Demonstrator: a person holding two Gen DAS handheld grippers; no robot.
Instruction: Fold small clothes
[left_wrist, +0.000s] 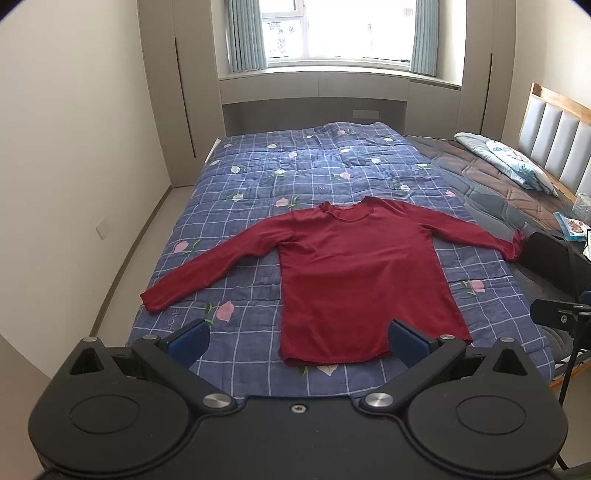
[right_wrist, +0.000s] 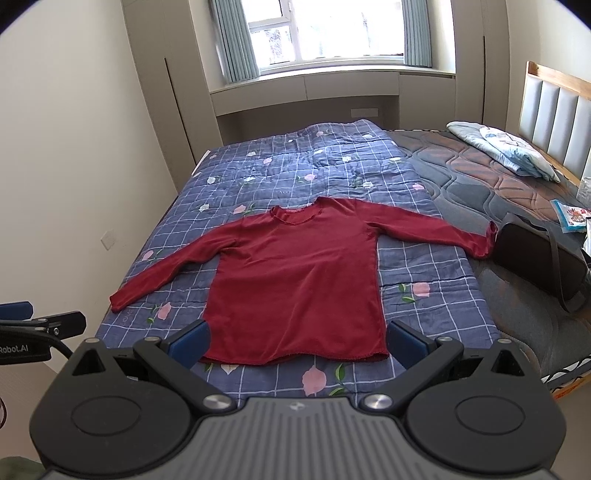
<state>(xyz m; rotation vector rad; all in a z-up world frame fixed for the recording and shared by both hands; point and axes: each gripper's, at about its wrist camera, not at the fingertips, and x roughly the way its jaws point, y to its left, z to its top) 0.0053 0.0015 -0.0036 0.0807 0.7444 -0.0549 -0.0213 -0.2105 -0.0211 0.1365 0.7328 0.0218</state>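
A dark red long-sleeved shirt lies flat on the blue checked quilt, sleeves spread out to both sides, collar toward the window, hem toward me. My left gripper is open and hovers above the hem's left part, holding nothing. My right gripper is open too, held above the middle of the hem with nothing between its blue pads. The right sleeve's cuff reaches the quilt's right edge.
A black bag sits on the bare mattress right of the cuff. A folded patterned pillow lies by the headboard. Floor and wall run along the bed's left side. The other gripper shows at the far left.
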